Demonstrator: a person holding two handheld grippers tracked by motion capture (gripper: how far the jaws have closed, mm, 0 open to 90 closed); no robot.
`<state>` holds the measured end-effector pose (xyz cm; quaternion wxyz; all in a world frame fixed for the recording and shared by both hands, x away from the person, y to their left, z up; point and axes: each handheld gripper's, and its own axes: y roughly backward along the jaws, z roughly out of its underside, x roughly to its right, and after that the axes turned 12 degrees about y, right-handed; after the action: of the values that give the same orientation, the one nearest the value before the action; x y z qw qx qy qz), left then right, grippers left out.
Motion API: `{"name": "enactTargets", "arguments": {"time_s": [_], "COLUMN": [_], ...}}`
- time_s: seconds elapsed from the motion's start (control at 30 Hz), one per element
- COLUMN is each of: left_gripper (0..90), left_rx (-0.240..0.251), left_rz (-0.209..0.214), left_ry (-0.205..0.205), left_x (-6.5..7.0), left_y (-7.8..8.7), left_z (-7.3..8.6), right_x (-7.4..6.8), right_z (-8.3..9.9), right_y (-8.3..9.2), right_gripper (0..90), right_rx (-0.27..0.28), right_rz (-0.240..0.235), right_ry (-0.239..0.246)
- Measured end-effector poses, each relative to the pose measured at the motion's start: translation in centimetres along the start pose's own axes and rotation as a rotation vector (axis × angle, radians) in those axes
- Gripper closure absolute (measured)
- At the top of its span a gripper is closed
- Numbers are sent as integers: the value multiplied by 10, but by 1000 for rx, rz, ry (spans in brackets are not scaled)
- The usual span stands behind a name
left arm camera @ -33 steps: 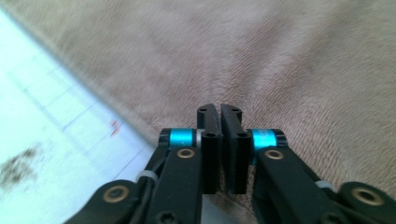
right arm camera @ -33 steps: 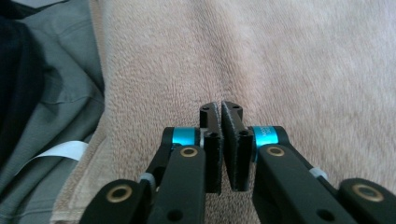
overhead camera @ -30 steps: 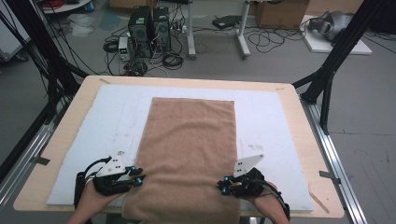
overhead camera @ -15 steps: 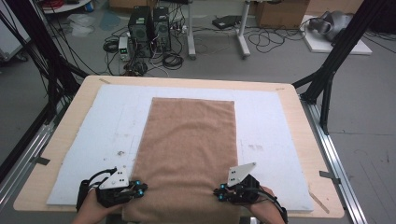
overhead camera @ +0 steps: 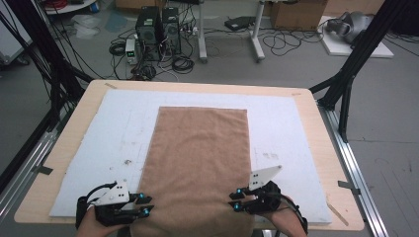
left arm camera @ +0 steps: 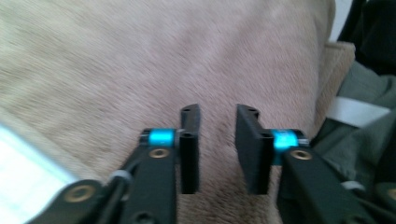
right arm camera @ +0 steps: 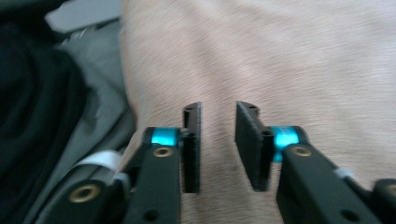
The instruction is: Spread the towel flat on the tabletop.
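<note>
Both claws, left (overhead camera: pixel 146 206) and right (overhead camera: pixel 234 199), just opening, part-spread over brown towel (overhead camera: pixel 200 148), gripping nothing.

Bench (overhead camera: pixel 326 163) and the clutter beyond it

A white mat (overhead camera: pixel 113 138) covers most of the light wooden bench; past the bench's far edge two black computer towers (overhead camera: pixel 159 25) sit on the floor amid tangled cables (overhead camera: pixel 183 61), white desk legs (overhead camera: pixel 254 29) stand just beside them, cardboard boxes (overhead camera: pixel 291 12) lie farther back, and black frame struts (overhead camera: pixel 353 59) rise at the bench's right corner.
</note>
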<state>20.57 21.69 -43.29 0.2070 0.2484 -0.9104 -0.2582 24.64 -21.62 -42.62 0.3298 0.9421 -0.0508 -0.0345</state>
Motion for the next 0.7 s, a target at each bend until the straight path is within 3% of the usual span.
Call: {"name": "enactTargets", "arguments": {"time_s": [0.1, 0.2, 0.33, 0.5, 0.7], "left_gripper": [525, 474, 430, 380, 369], "left_rx": [43, 68, 95, 119, 129], "left_rz": [-25, -42, -59, -75, -82], "left_ry": [28, 35, 36, 36, 35], "left_x": [-7, -13, -19, -22, -24], "left_y": [2, 2, 2, 3, 6], "left_z": [-10, -18, -31, -43, -52], "right_x": [12, 22, 37, 51, 57], "right_z": [-2, -5, -13, -23, -36], "right_y": [6, 12, 20, 24, 22], "right_gripper": [569, 434, 318, 269, 250], "right_rx": [24, 38, 71, 70, 59], "right_rz": [48, 107, 128, 169, 192], "right_ry": [-46, -70, -106, -110, -86]}}
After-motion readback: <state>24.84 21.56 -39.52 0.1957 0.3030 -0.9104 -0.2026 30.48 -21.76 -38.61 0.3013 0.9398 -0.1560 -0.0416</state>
